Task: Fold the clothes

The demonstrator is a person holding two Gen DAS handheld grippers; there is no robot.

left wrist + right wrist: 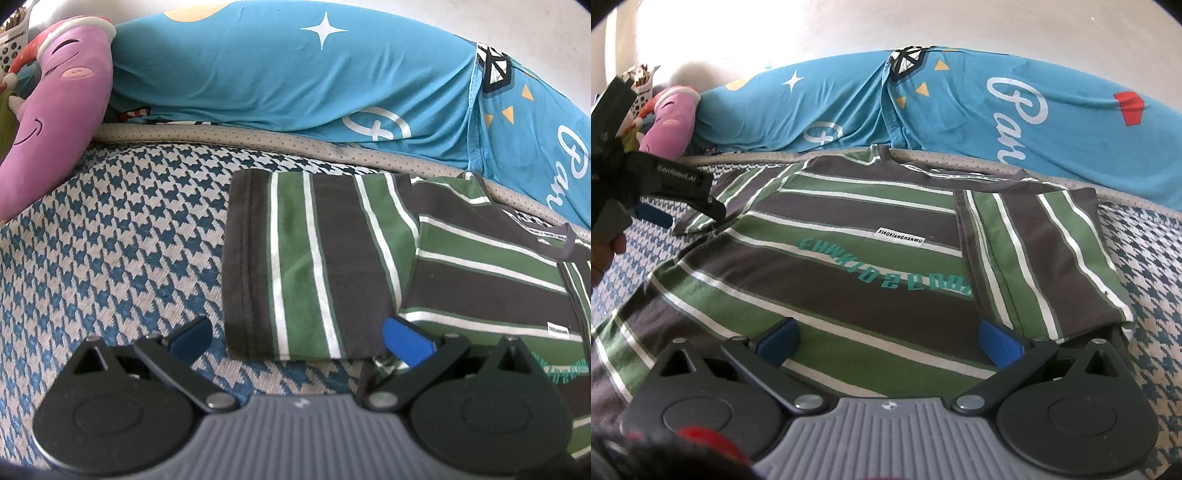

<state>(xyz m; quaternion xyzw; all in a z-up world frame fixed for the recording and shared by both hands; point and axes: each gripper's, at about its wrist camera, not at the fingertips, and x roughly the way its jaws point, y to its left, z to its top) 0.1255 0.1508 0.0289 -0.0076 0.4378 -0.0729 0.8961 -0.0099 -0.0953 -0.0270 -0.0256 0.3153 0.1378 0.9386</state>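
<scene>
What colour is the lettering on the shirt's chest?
Teal lettering on the striped shirt; clearest in the right wrist view.

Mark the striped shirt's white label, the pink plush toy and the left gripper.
white label (900, 240): right wrist view, centre of the tag on the shirt's chest.
pink plush toy (55, 122): left wrist view, its face.
left gripper (297, 338): left wrist view, midway between the blue fingertips.

Left gripper (297, 338) held low with both blue-padded fingers (406, 341) spread wide, nothing between them. Right gripper (888, 338) likewise low, jaws wide apart, empty. Bare hand (604, 254) wrapped round the left gripper's handle, seen at the right wrist view's left edge.
</scene>
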